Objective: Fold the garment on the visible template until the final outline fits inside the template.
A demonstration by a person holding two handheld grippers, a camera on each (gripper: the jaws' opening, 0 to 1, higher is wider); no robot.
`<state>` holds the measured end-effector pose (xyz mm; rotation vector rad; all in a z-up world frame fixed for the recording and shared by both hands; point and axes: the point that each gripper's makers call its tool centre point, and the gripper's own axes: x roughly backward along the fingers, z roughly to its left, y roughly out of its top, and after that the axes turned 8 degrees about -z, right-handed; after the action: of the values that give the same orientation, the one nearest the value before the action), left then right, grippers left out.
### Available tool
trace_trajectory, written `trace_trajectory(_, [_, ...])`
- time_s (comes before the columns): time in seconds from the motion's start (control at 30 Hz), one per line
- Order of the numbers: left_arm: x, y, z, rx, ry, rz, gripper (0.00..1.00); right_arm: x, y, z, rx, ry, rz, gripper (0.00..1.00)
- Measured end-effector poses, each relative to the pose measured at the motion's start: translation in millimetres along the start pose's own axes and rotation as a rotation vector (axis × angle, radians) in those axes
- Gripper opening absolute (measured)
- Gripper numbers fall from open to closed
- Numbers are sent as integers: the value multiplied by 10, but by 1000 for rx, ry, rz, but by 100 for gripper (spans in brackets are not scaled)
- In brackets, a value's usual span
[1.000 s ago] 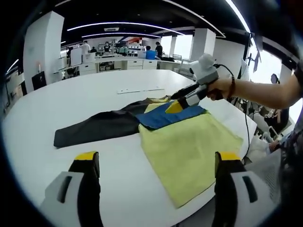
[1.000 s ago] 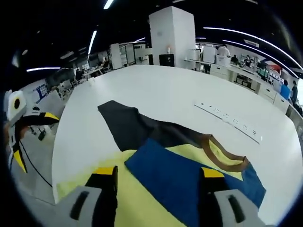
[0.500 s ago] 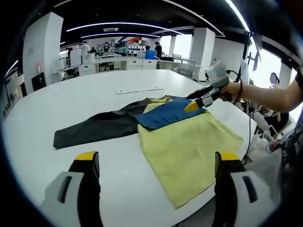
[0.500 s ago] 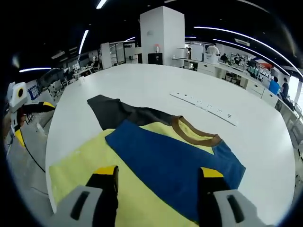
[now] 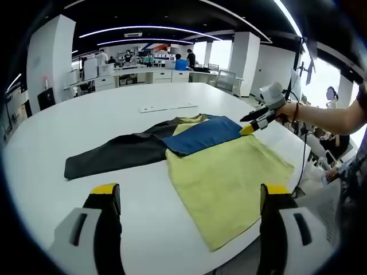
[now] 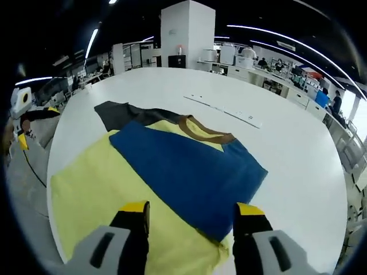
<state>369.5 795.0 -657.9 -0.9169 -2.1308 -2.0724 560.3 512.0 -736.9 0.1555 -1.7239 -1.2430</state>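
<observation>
Right gripper point(image 6: 192, 215) hangs open above the unmarked garment point(image 6: 172, 166).

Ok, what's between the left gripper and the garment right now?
In the left gripper view, bare white table lies between the open left gripper and the near edge of the garment. Nothing sits in that stretch.
</observation>
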Motion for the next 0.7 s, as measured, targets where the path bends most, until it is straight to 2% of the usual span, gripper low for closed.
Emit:
trace_trajectory(0.13, [2,26,-16,5,-1,-7,99,53,-108,-69,24,-10,28,50])
trace_trajectory(0.4, [12,71,-50,6,-6,-19,99,93,-267,-186,104,-43,64,30])
trace_trajectory(0.7, [34,46,-13,16,13,-15,99,81,-351,-273,113,-70,94,14])
